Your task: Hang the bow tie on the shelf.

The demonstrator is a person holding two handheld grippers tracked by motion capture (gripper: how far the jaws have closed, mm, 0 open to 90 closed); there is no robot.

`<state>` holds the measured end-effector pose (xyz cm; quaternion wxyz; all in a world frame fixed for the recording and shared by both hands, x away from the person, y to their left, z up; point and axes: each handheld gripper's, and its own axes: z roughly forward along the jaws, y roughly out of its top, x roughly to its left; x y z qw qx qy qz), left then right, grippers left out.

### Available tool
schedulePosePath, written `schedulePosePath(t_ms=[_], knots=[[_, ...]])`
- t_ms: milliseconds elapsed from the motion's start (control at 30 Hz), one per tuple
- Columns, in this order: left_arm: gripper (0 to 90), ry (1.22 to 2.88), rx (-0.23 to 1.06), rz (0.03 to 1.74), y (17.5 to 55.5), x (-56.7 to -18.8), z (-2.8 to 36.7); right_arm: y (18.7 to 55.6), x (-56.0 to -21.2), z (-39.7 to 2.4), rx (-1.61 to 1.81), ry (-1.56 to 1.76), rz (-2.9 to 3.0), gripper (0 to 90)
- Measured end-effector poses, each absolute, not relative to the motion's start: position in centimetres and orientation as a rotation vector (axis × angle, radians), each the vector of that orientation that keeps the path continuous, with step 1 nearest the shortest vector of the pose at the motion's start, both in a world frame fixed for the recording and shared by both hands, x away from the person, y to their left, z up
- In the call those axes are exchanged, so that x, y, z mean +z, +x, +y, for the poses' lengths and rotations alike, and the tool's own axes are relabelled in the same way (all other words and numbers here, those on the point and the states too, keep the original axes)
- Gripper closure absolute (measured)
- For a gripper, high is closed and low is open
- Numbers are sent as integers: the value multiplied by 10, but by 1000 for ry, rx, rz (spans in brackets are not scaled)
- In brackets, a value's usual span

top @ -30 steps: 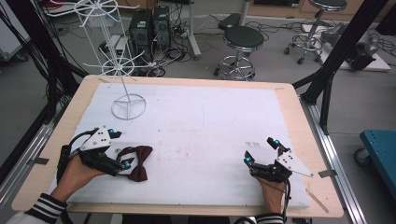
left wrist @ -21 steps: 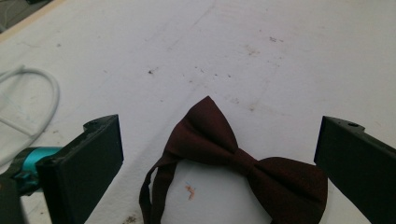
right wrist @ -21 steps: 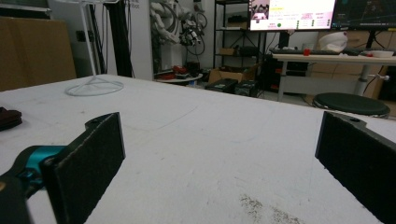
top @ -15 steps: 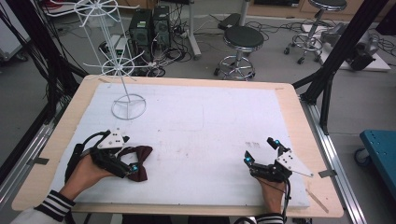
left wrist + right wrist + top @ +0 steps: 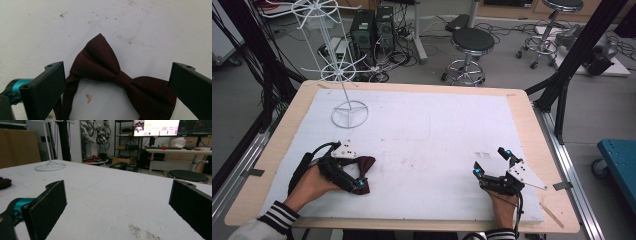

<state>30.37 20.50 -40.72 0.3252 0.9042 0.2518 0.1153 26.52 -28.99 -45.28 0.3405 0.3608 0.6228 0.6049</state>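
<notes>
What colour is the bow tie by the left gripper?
Dark maroon, plain, no clear pattern. The bow tie shows best in the left gripper view.

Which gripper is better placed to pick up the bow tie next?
Left. The left gripper is over the bow tie, jaws open on either side of its knot. The right gripper rests far across the table, open on nothing.
</notes>
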Motion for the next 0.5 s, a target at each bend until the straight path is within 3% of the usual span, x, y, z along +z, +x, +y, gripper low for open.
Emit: schedulePosePath(t_ms=[133,500], knots=[[122,2413,240,669,306,-410,203,265,-453,-290,1572,943,1621,7],[113,2432,215,792,307,-420,198,265,-453,-290,1575,943,1621,7]])
